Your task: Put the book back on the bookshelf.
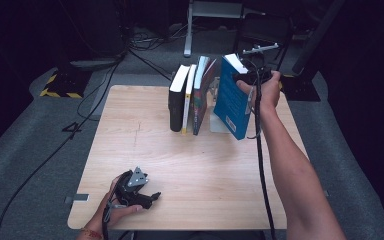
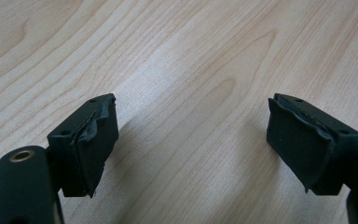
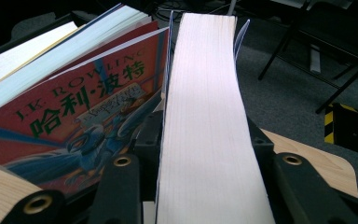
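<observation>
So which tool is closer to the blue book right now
The right tool. Its jaws are closed on the blue book, gripping it at the top by the row of books. The left tool rests open at the table's near edge, far from it.

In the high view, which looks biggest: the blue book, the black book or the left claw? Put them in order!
1. Blue book, though it sits nearer the camera, tilted.
2. Black book.
3. Left claw.
</observation>
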Demonstrator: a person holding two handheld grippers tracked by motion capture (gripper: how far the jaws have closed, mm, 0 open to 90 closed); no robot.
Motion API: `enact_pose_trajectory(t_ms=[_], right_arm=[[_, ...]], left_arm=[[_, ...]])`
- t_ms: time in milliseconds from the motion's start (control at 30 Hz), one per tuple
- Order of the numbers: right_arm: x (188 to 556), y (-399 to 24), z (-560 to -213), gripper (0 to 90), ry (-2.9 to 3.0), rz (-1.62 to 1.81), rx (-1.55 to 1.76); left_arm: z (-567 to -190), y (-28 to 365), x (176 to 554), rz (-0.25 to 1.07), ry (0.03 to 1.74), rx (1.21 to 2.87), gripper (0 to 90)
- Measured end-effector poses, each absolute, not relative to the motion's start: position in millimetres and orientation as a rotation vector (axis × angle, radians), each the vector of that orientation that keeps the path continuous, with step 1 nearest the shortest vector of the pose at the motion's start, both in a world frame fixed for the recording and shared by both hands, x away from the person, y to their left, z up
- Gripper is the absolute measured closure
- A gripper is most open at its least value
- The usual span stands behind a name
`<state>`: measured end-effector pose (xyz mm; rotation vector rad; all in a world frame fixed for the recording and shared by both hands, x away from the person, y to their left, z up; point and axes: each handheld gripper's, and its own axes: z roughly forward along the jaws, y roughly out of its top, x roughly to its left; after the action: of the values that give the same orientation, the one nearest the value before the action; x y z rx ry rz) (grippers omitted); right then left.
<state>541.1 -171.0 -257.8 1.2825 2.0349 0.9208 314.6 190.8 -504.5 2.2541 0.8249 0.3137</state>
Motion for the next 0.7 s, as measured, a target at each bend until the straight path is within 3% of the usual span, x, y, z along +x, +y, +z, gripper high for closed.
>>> enact_pose_trajectory(t_ms=[700], right_arm=[[579.7,-156.2,-278.4,59.9,2.023,0.929,1.305]], left_arm=[[-504.4,190.7,314.5,0.307,0.810,2.260,16.6]])
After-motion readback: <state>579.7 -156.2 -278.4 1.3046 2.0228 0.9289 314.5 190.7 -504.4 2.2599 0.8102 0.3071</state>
